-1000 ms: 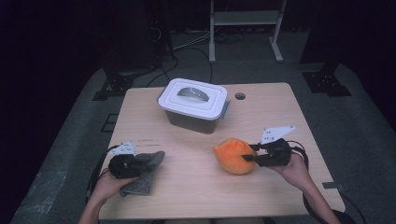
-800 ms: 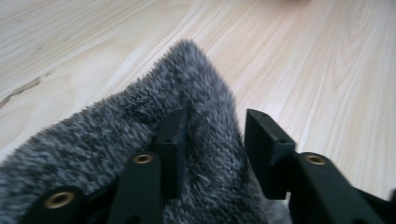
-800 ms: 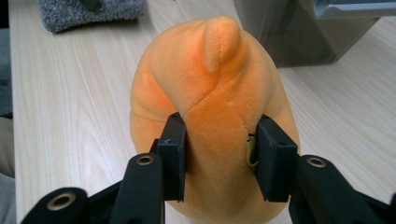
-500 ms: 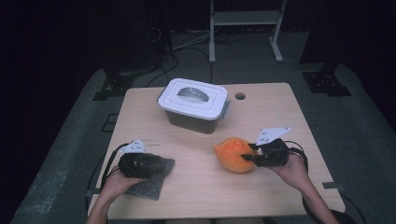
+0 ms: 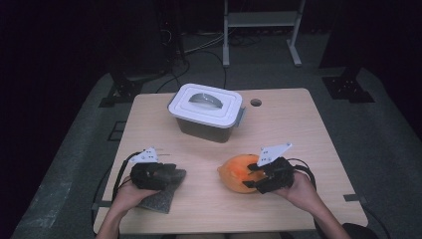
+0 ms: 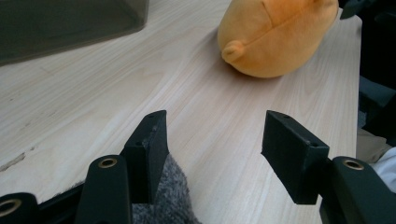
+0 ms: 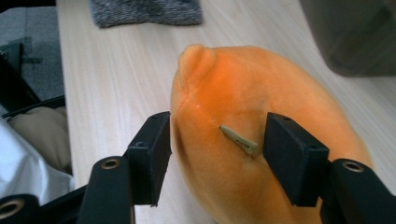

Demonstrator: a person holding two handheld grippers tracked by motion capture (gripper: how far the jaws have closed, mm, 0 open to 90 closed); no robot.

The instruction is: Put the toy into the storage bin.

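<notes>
The orange plush toy (image 5: 239, 172) lies on the wooden table (image 5: 308, 139), in front of the lidded plastic container (image 5: 206, 112) on the person's side and a little to its right. The right gripper (image 5: 255, 175) sits at the toy's right end. In the right gripper view its jaws have just been opening and stand spread, with the toy's (image 7: 261, 135) rounded body between them; the left pad is at the plush surface, but no squeeze shows, and a small pale tag (image 7: 239, 139) lies on the fabric between the pads.

The grey knitted cloth (image 5: 161, 194) lies well to the left of the toy, near the table's front edge. The left gripper (image 5: 175, 175) rests over the cloth. Its jaws have just been opening too and stand apart; in the left gripper view the cloth (image 6: 163, 200) lies under the left jaw, with bare wood between the two pads and the toy (image 6: 275, 32) farther off.
</notes>
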